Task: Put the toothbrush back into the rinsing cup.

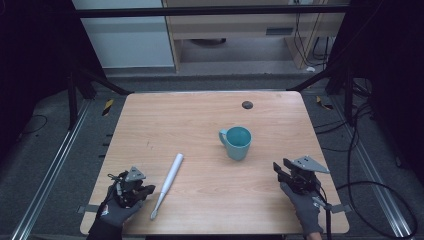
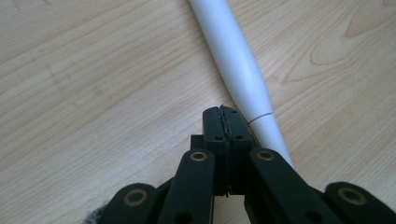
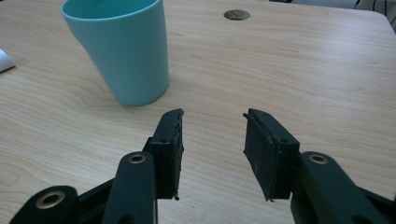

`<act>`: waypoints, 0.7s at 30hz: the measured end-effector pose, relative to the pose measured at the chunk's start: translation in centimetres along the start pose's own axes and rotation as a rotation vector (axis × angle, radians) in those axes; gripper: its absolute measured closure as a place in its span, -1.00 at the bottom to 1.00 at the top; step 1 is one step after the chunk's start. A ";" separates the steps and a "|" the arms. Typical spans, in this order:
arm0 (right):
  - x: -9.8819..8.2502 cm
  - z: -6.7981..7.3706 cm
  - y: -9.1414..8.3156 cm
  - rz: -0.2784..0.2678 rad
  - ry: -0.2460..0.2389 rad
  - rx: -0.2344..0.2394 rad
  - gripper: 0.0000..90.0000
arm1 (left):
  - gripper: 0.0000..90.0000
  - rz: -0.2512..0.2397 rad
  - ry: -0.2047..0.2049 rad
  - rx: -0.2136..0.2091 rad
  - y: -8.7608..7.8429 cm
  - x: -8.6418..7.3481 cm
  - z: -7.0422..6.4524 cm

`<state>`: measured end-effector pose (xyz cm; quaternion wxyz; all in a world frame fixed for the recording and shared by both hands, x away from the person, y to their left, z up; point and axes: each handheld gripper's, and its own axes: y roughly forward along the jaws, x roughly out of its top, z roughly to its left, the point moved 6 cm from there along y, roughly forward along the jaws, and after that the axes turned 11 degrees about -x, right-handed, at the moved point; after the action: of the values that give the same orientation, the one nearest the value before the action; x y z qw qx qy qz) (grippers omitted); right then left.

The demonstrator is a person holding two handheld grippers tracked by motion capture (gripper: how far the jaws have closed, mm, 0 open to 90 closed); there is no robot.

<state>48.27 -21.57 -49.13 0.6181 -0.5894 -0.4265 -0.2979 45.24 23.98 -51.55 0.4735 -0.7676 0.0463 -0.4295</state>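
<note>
Progress is nil so far: white electric toothbrush (image 1: 167,184) lies flat on the worktop (image 1: 210,115), teal mug (image 1: 236,142) upright and empty, well apart. Left gripper (image 2: 223,122) sits clenched on nothing just beside the brush; right gripper (image 3: 212,140) stands released near the mug. No readable markings.

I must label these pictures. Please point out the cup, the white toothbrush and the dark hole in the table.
cup (image 1: 238,145), high view, outer wall
toothbrush (image 1: 171,176), high view, middle of handle
hole (image 1: 247,105), high view, its centre
</note>
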 end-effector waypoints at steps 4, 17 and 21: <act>-0.1 0.1 0.1 0.010 0.000 0.004 0.22 | 0.99 0.020 0.015 -0.021 0.5 0.0 -0.5; -0.3 0.1 0.3 0.024 0.005 0.009 0.18 | 0.99 0.033 0.037 -0.073 1.3 0.1 -1.7; -0.3 0.0 0.4 0.022 -0.005 0.005 0.17 | 0.99 0.026 0.040 -0.077 1.6 0.2 -2.0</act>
<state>48.46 -21.52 -49.62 0.6218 -0.5932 -0.4221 -0.2886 44.54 21.66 -52.23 0.4482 -0.7759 0.0823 -0.4362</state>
